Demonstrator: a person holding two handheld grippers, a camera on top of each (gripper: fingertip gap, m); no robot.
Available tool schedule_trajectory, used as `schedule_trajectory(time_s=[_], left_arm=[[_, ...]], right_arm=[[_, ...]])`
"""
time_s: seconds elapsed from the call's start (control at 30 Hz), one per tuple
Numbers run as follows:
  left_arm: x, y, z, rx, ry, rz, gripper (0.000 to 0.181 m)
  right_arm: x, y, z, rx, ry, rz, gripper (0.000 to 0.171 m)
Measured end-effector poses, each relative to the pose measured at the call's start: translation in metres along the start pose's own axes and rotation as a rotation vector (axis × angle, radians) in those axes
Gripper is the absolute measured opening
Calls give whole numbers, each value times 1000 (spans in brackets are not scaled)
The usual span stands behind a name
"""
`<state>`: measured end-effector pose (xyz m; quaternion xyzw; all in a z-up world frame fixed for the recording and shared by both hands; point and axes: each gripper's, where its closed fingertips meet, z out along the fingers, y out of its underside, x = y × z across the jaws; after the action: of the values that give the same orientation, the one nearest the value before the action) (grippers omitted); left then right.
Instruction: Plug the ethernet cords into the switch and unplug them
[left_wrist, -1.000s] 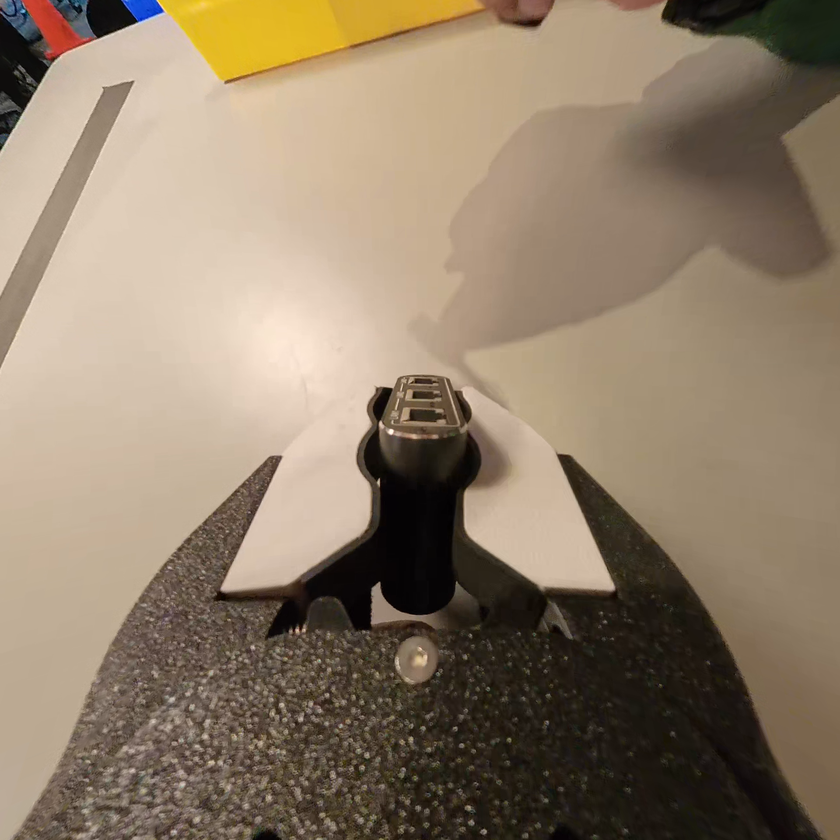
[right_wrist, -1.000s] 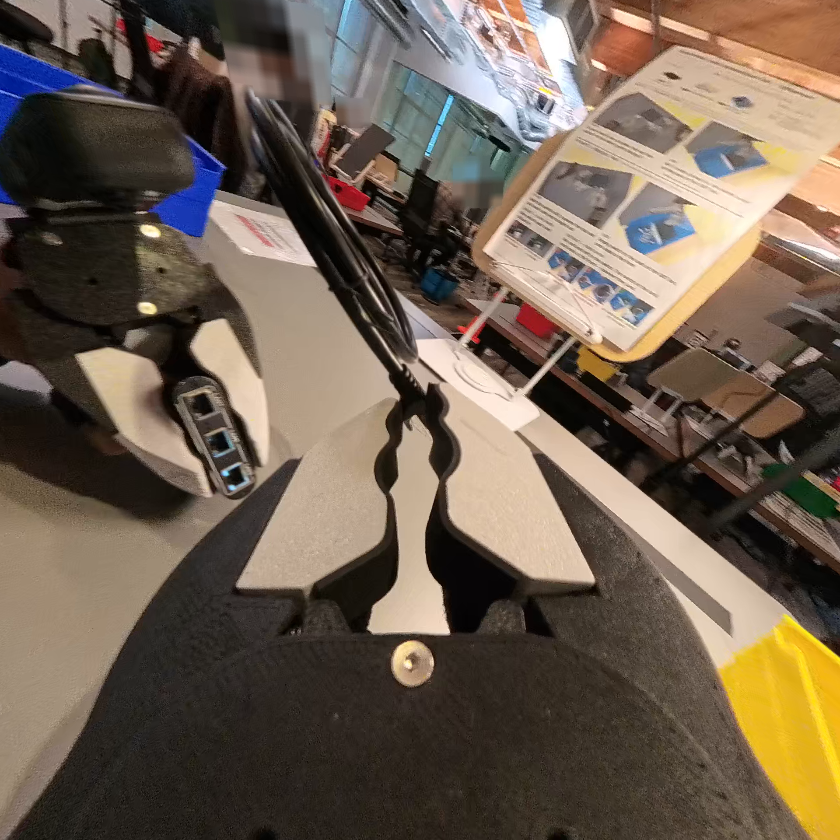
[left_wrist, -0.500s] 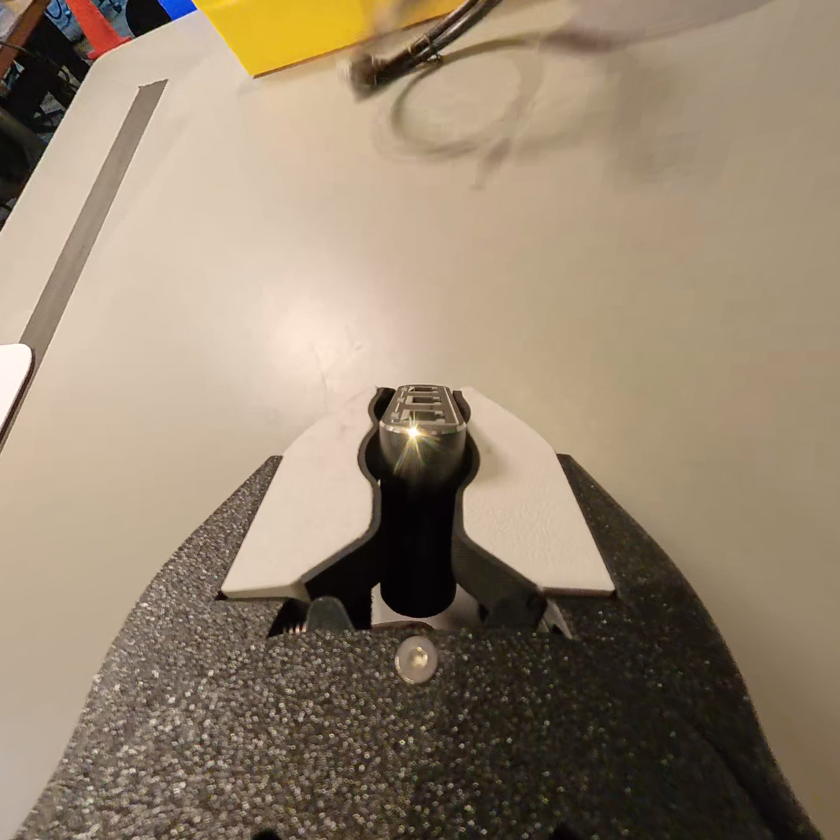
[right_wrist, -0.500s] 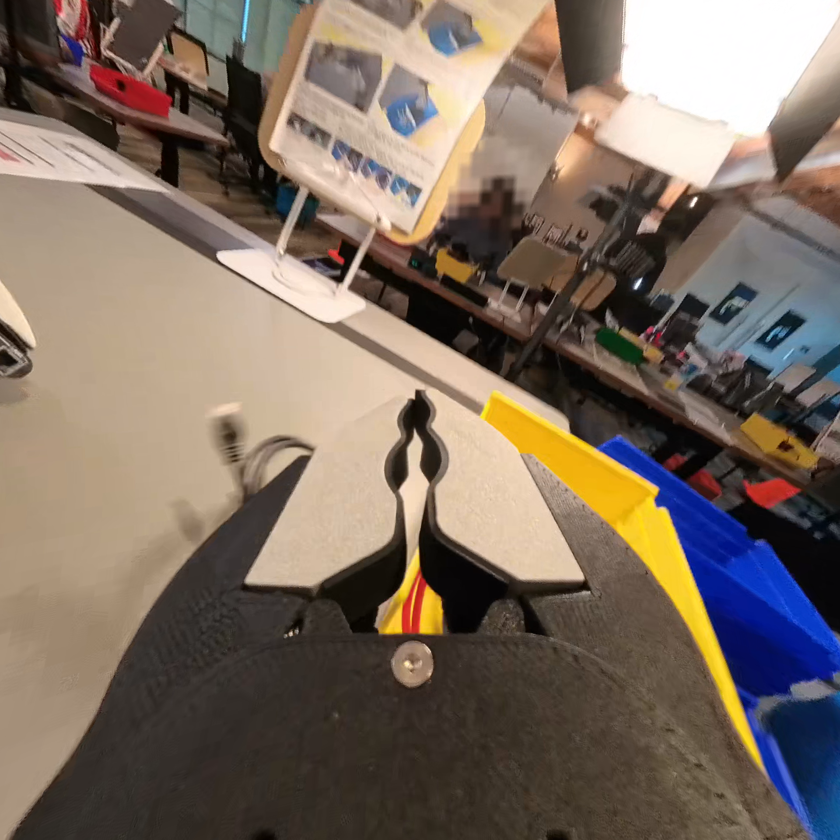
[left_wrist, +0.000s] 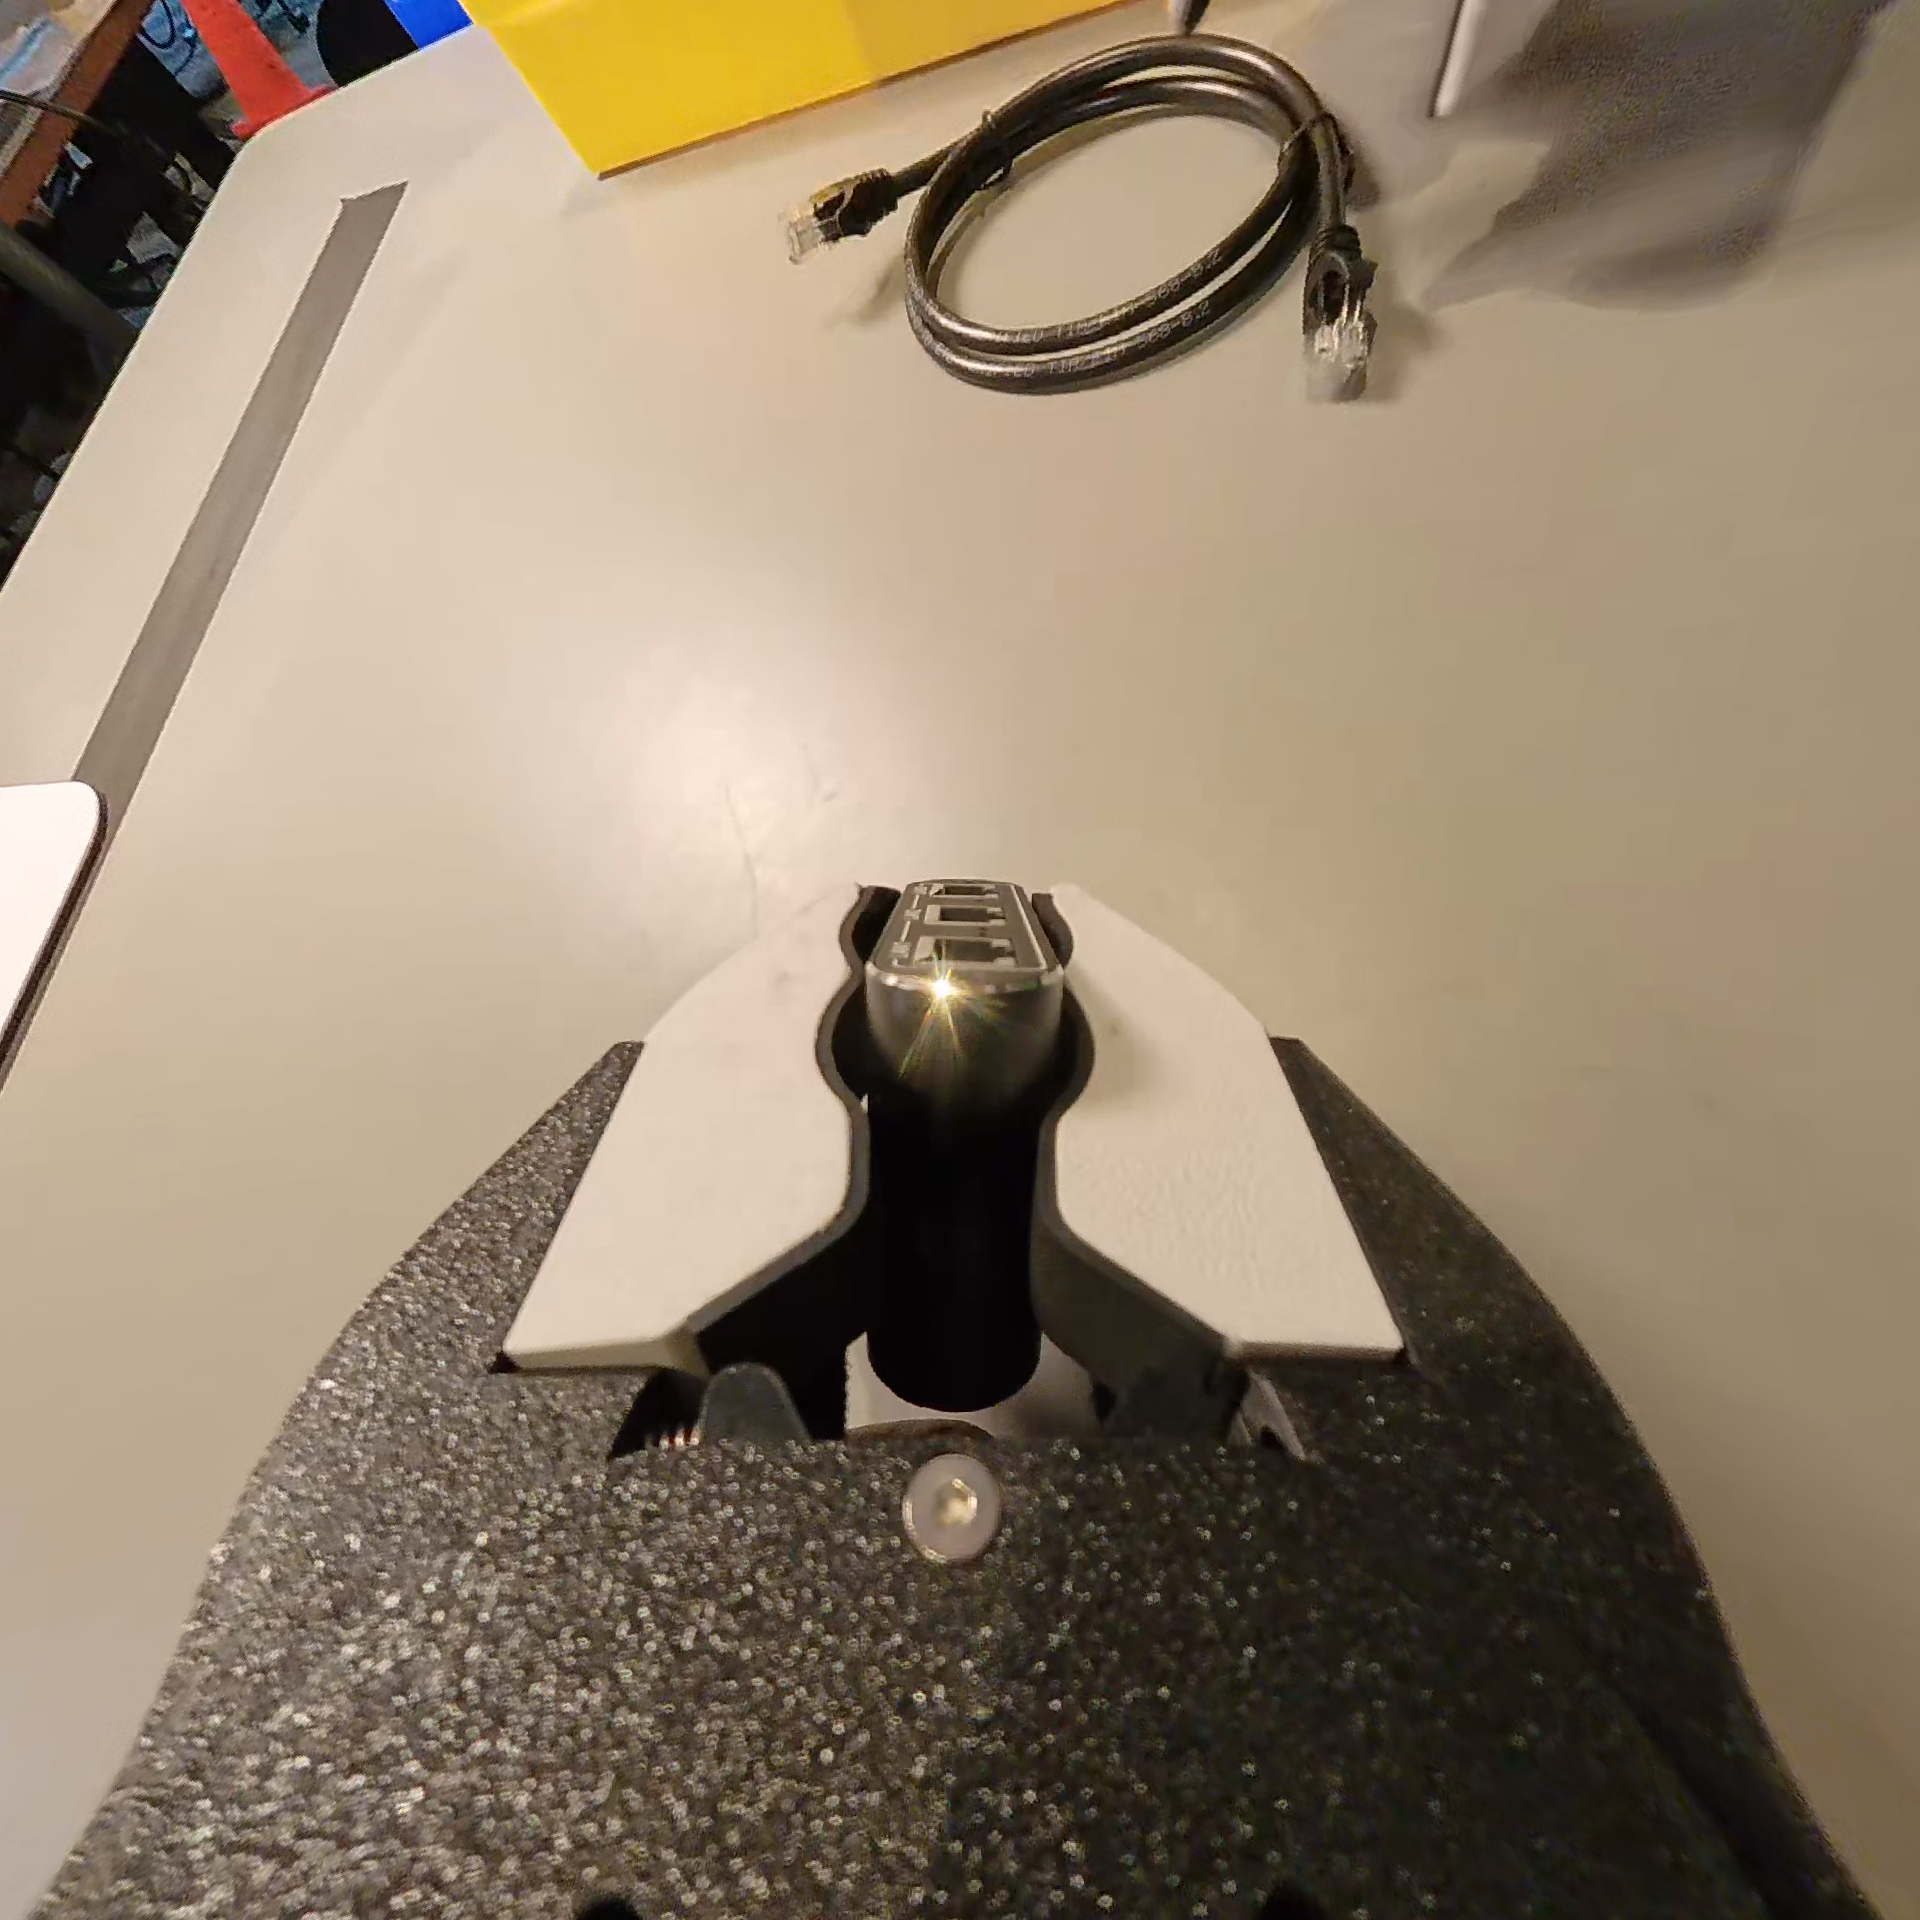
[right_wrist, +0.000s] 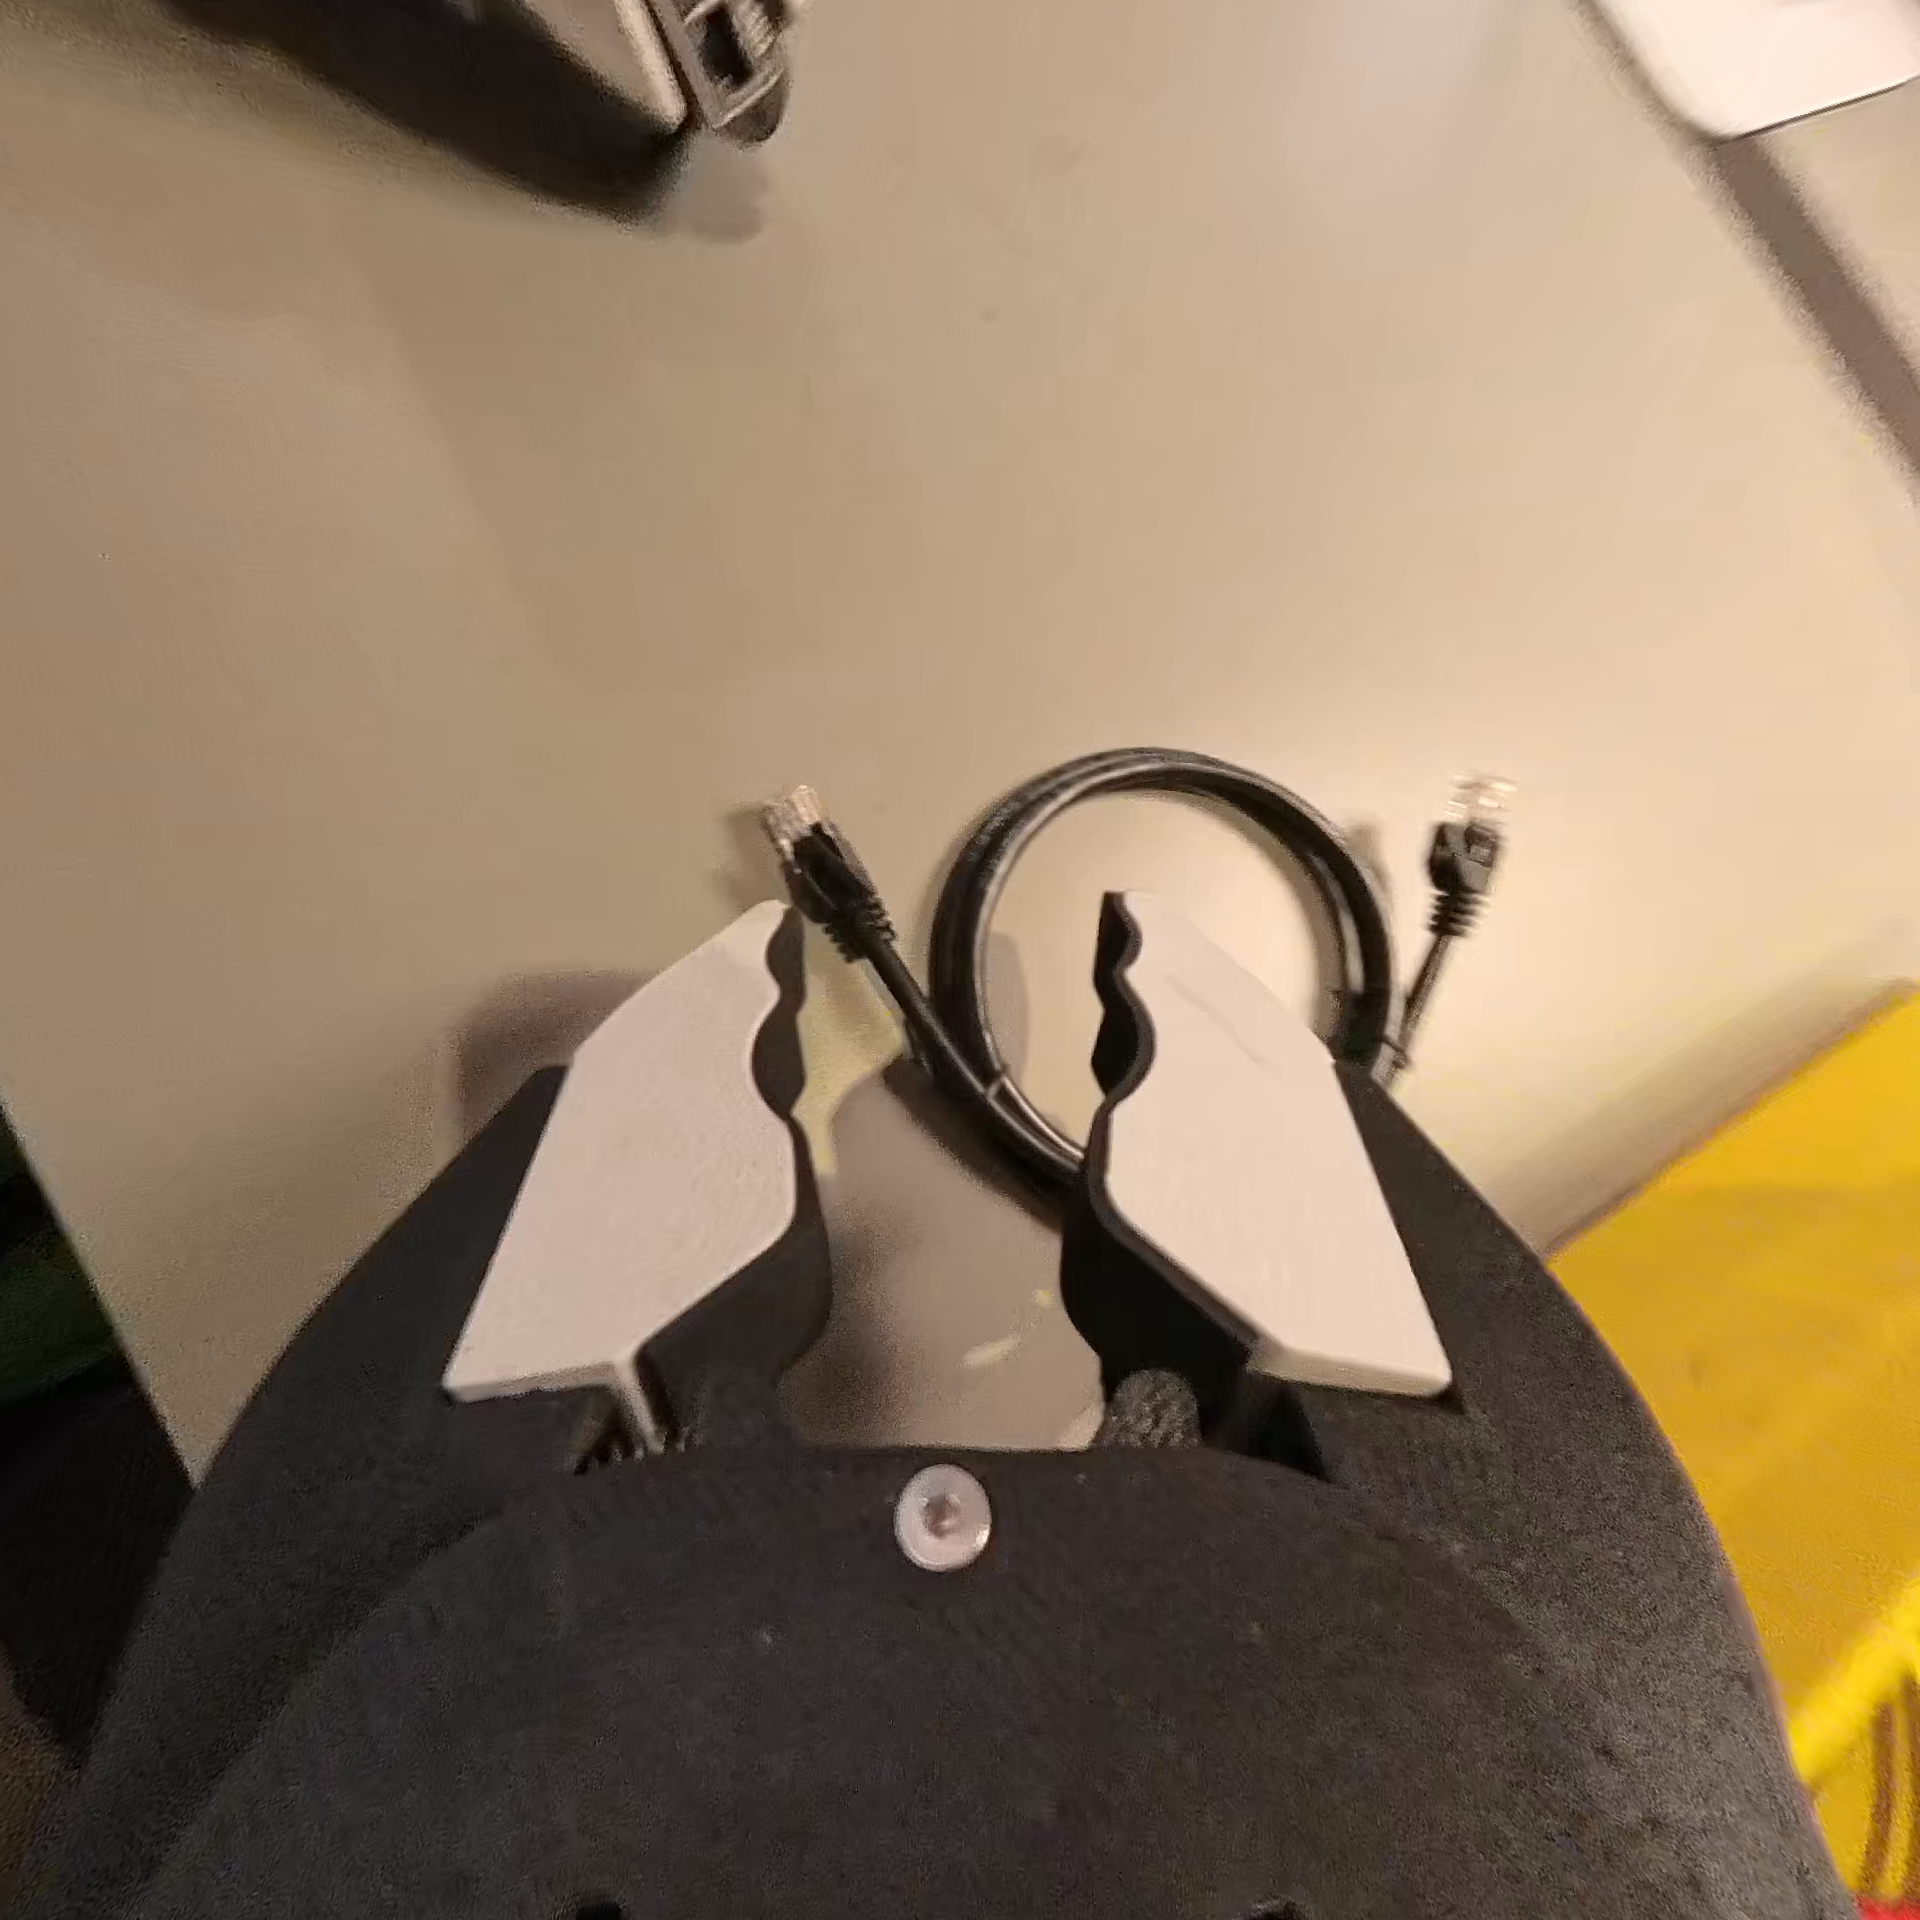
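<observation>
My left gripper is shut on the switch, a small metal bar with three empty ports facing forward, held just above the table. A black ethernet cord lies coiled on the table ahead of it, with both plugs free. My right gripper is open and empty, pointing down over the same cord. The cord's left plug lies just past my left fingertip. Its right plug lies beyond the right finger. The switch and left gripper show at the top left of the right wrist view.
A yellow bin stands just behind the cord and also shows in the right wrist view. A grey strip runs along the table's left side. A white stand base sits at the far right. The table edge lies near, at the left. The left gripper's tips are roughly 20 cm from the right gripper's.
The right gripper let go of the cord, which now lies coiled on the table. It opened and tilted down over the cord. The left gripper still holds the switch.
</observation>
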<state>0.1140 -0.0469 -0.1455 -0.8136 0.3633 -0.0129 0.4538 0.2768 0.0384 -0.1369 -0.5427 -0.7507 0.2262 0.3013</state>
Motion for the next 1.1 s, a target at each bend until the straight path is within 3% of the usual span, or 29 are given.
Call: schedule_trajectory(time_s=[0.2,0.27,0.37,0.43,0.53,0.63,0.8,0.93,1.0,1.1], left_arm=[[0,1,0,-11,-5,9,28],[0,0,1,-6,-2,5,29],[0,0,1,-7,-5,9,29],[0,0,1,-8,-6,8,28],[-1,-1,1,-5,-8,3,28],[-2,-1,1,2,-11,-5,28],[-3,-1,1,0,-16,-10,28],[-3,-1,2,-9,-22,-5,28],[-3,-1,3,-11,-23,-4,28],[-2,-2,4,-7,-23,-5,28]], right_arm=[[-10,31,19,-360,-164,-170,68],[-7,30,22,-393,-186,-155,60],[-12,26,29,-398,-273,-101,28],[-12,21,33,-383,-290,-129,18],[-8,11,36,-327,-204,-215,16],[5,-22,17,-150,-61,-205,16],[58,-63,-88,107,279,-48,16],[112,-33,-161,112,557,177,16],[126,-10,-166,126,564,298,17],[143,27,-140,135,503,454,21]])
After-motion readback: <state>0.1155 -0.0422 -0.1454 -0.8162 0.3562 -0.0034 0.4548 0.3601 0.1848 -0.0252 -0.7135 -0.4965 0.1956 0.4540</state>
